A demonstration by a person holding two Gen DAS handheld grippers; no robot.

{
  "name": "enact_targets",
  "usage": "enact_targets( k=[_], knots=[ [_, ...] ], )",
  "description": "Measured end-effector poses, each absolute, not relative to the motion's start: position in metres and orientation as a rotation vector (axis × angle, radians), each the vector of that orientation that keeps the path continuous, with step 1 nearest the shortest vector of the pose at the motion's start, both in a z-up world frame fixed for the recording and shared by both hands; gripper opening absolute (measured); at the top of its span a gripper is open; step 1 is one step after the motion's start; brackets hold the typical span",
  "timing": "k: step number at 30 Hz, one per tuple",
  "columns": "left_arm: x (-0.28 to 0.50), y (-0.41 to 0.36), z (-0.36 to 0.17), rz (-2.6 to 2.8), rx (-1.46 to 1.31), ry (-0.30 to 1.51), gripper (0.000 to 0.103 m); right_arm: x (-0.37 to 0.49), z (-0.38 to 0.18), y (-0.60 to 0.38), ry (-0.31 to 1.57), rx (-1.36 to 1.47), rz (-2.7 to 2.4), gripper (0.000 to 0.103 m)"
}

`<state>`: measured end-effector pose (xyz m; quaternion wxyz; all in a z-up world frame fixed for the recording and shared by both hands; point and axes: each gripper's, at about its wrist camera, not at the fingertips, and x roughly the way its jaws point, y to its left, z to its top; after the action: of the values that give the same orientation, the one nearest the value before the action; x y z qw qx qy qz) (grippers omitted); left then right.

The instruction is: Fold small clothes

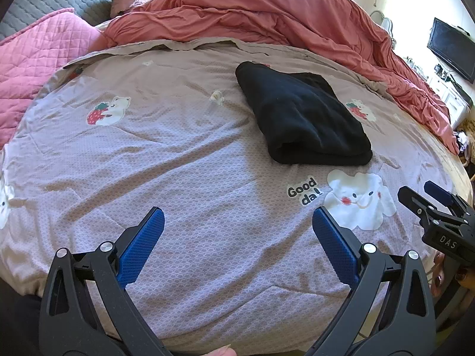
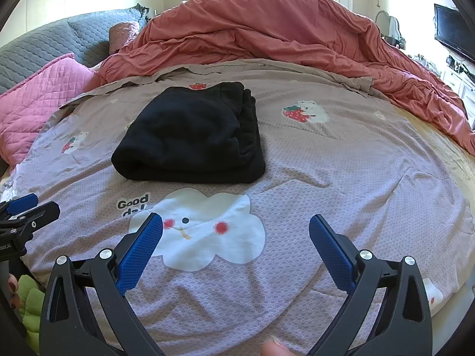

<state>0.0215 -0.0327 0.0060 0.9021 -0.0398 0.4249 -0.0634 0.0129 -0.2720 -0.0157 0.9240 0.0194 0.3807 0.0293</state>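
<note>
A black fleecy garment (image 2: 190,133) lies folded into a thick, roughly rectangular bundle on the mauve printed bedsheet (image 2: 341,178). Its nearer edge is a rounded fold, and on its right side in the right wrist view several layered edges stack up, slightly uneven. What kind of garment it is cannot be told from the folded shape; it may be a pair of small trousers or a top. It sits just beyond a white cloud print (image 2: 207,228) and the words "Good day" on the sheet, with strawberry-and-bear prints (image 2: 305,112) around it.

The left gripper (image 1: 237,222) hovers over bare sheet, well short of the garment, its blue-padded jaws spread wide and holding nothing. The right gripper (image 2: 236,228) is likewise spread wide and empty, above the cloud print, near the garment but not touching it.

Behind the garment a coral duvet (image 2: 282,29) is heaped across the bed, hiding the far side. A pink quilted pillow (image 2: 38,103) and a grey quilted one (image 2: 44,44) are partly cut off at the left. A dark screen (image 1: 451,47) hangs at the right edge, and small items below it are too blurred to name.
</note>
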Motion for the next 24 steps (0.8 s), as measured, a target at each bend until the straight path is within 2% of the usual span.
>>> enact_targets(
  k=[17, 24],
  knots=[
    [0.025, -0.026, -0.003, -0.112, -0.080, 0.899, 0.094, 0.015, -0.029, -0.289, 0.821, 0.055, -0.032, 0.098],
    [0.044, 0.028, -0.005, -0.004, -0.181, 0.920, 0.094, -0.007, -0.030, -0.362, 0.786, 0.149, -0.338, 0.098]
  ],
)
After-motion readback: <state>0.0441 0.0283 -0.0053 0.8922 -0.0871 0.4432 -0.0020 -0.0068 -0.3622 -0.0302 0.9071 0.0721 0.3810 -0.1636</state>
